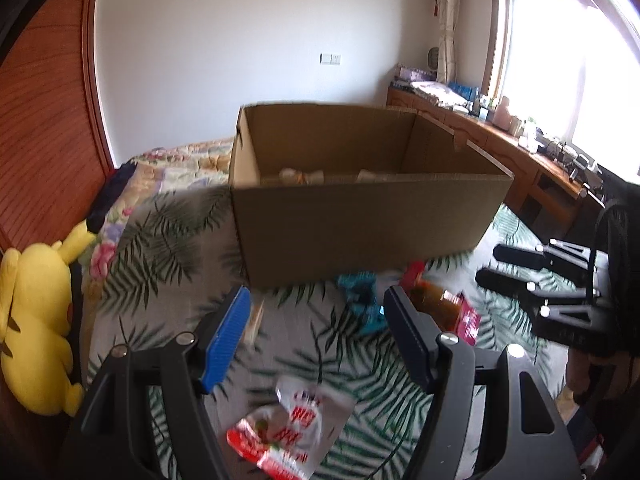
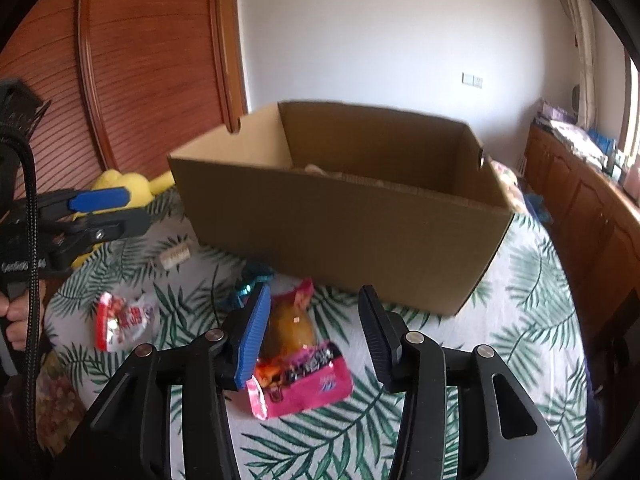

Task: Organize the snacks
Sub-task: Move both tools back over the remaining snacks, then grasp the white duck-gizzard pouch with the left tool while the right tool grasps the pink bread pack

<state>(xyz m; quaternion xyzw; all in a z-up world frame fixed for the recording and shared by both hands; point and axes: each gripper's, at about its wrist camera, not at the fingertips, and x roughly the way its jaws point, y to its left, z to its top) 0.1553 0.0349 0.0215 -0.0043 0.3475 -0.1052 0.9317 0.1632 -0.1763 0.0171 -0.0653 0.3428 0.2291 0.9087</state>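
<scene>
— Lying flat on the leaf-print bedspread [image 2: 520, 280], just in front of the cardboard box [image 2: 340, 216]: pink snack packet [image 2: 298, 376], glossy, clear window w/ something amber-brown inside, bold lettering on the lower half, top end pinched toward the box.

— Other snacks?

— Red-and-white pouch [image 2: 124, 320], crinkled, red print, nearer the bed's left side, well apart from the pink one. Teal wrapper [image 2: 250, 280] between them, near the box's front wall, blurry. Small pale pack [image 2: 174, 256] by the box's left corner. Pale wrapped items inside the box, can't tell what.

— Grippers?

— Right gripper [image 2: 312, 332] spread wide, holding nothing; the blue-padded finger overlaps the pink packet's left edge in view, can't tell if it touches. Left gripper [image 1: 316, 320] also wide apart and empty; red-and-white pouch [image 1: 288, 428] sits below its fingers, pink packet [image 1: 452, 308] behind its right finger.

— Anything else?

— Yellow plush toy [image 1: 36, 320] at the bed's left edge against the wooden wardrobe [image 2: 132, 60]. Wooden counter [image 1: 508, 148] w/ clutter under the window.
</scene>
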